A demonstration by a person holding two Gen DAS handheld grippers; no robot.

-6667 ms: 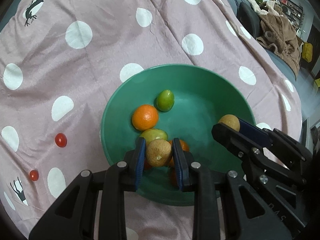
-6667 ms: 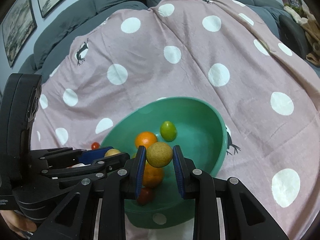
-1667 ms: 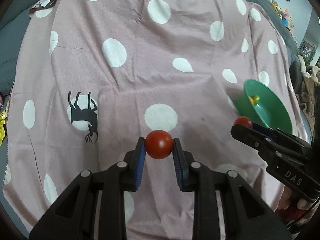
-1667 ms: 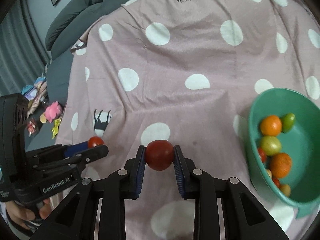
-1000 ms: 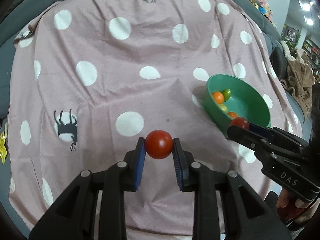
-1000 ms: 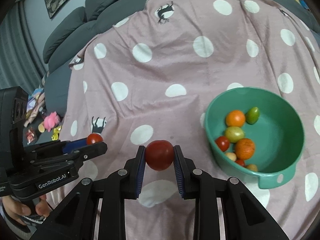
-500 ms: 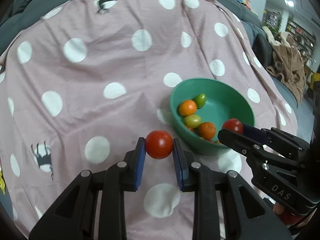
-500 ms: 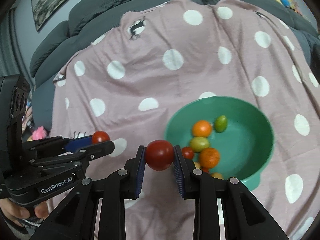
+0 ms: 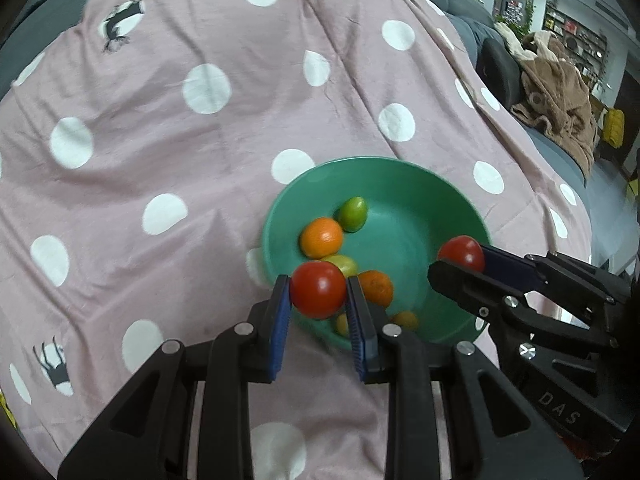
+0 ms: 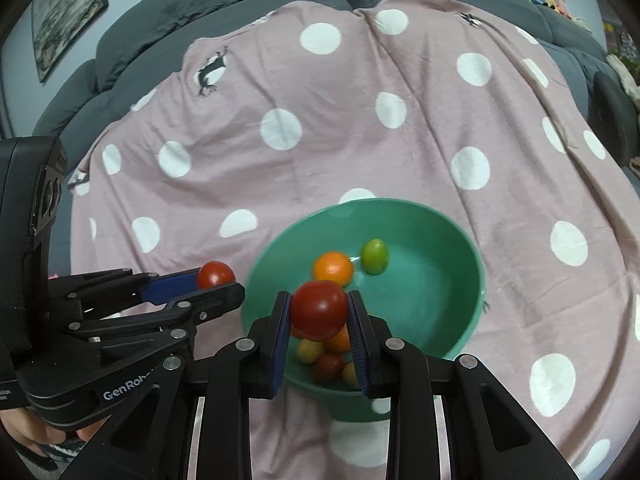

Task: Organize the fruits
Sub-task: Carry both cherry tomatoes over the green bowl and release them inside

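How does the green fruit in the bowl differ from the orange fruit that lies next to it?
The green fruit is oval and smaller; the orange fruit is round and larger. The green fruit lies farther from the grippers, toward the bare middle of the bowl, while the orange fruit lies nearer to the other pile of fruits. Both rest loose inside the green bowl, close together, and neither is held.

We see two black plastic claws: the left claw (image 9: 318, 312) and the right claw (image 10: 319, 320). Each has blue ribbed pads (image 9: 282, 320) and silver screws. White lettering marks the bodies: "DAS" on the right, "GenRob…" on the left.
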